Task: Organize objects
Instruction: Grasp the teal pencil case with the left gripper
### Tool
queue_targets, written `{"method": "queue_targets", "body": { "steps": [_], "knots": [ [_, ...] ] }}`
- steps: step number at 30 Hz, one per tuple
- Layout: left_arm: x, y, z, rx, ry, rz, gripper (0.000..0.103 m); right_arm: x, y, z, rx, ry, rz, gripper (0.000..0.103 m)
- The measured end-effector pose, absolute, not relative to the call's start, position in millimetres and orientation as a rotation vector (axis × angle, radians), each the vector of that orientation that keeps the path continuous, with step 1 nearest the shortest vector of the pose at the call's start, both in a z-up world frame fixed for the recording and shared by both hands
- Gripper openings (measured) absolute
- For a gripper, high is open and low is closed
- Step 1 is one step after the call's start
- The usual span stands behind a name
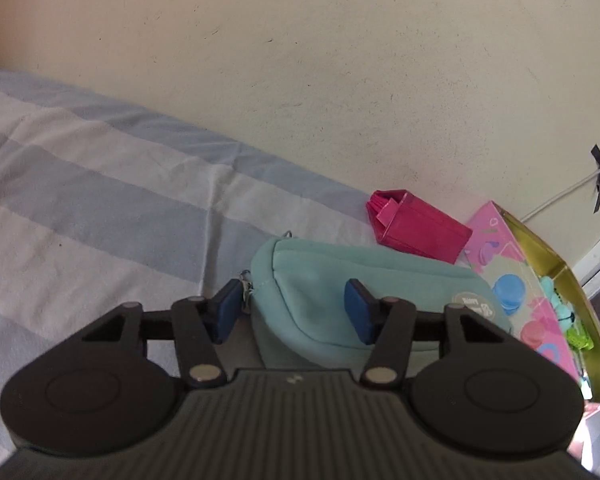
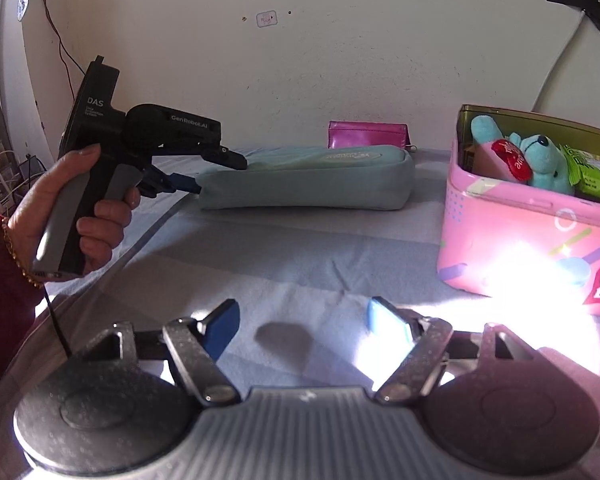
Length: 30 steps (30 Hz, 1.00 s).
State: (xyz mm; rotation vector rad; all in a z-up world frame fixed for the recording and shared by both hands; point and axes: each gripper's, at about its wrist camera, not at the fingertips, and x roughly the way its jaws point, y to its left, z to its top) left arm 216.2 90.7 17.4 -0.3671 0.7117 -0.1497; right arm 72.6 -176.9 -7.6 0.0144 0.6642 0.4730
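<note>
One end of the teal pouch, lying crosswise, is sitting between the nearer left gripper's part-open fingers, apparently ungripped.

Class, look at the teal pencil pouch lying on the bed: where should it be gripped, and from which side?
Grip the teal pencil pouch at its narrow zipper end, coming from that end, where the left hand-held gripper already sits. The pouch lies flat and long, so the end fits between the fingers better than its broad side.

Home bedroom: striped bedsheet, scuffed wall.
</note>
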Motion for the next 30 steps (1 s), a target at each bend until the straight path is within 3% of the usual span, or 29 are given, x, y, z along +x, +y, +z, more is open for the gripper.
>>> {"method": "queue_targets", "body": {
  "steps": [3,6,20,30],
  "knots": [
    [206.3,95.5,19.4,-0.412,0.718,-0.146,0.036,73.2,-176.2,-7.5,0.019,0.665,0.477,0.075],
    [193.1,99.5,20.4,-0.448,0.722,-0.144,0.031,74.0,-177.4,-7.4,0.028,0.665,0.478,0.075],
    [34.0,158.7,21.9,-0.516,0.650,-0.068,0.030,71.0,-170.8,4.5,0.037,0.597,0.571,0.075],
    [6.2,159.6,23.2,-0.468,0.610,-0.041,0.031,136.8,-132.0,9.6,0.230,0.713,0.631,0.078]
  ]
}}
